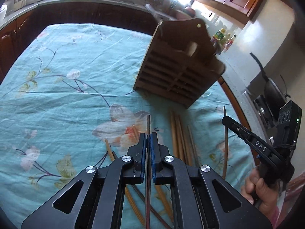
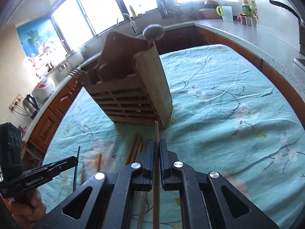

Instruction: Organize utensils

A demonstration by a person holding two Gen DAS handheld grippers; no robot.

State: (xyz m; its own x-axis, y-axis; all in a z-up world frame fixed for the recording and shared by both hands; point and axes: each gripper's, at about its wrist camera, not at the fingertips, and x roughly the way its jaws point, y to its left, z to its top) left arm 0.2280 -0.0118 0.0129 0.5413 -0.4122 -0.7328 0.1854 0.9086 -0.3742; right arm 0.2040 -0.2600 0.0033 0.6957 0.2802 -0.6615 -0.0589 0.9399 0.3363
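A slatted wooden utensil holder [image 1: 177,64] stands on the teal floral tablecloth; it also shows in the right wrist view [image 2: 131,93], holding a ladle [image 2: 153,31] and forks [image 2: 75,72]. My left gripper [image 1: 148,139] is shut on a dark chopstick [image 1: 148,124], above the cloth short of the holder. My right gripper [image 2: 156,145] is shut on a light wooden chopstick [image 2: 156,133] that points at the holder's base. Several loose chopsticks [image 1: 181,139] lie on the cloth between the grippers and the holder. The right gripper also shows in the left wrist view [image 1: 225,119], and the left gripper in the right wrist view [image 2: 75,161].
The tablecloth [image 2: 228,105] covers a table with a wooden rim. Kitchen counters [image 2: 238,32] with a kettle [image 2: 30,105], rice cooker [image 2: 44,87], bottles and a tap surround the table. A dark pan [image 1: 270,89] sits at the right.
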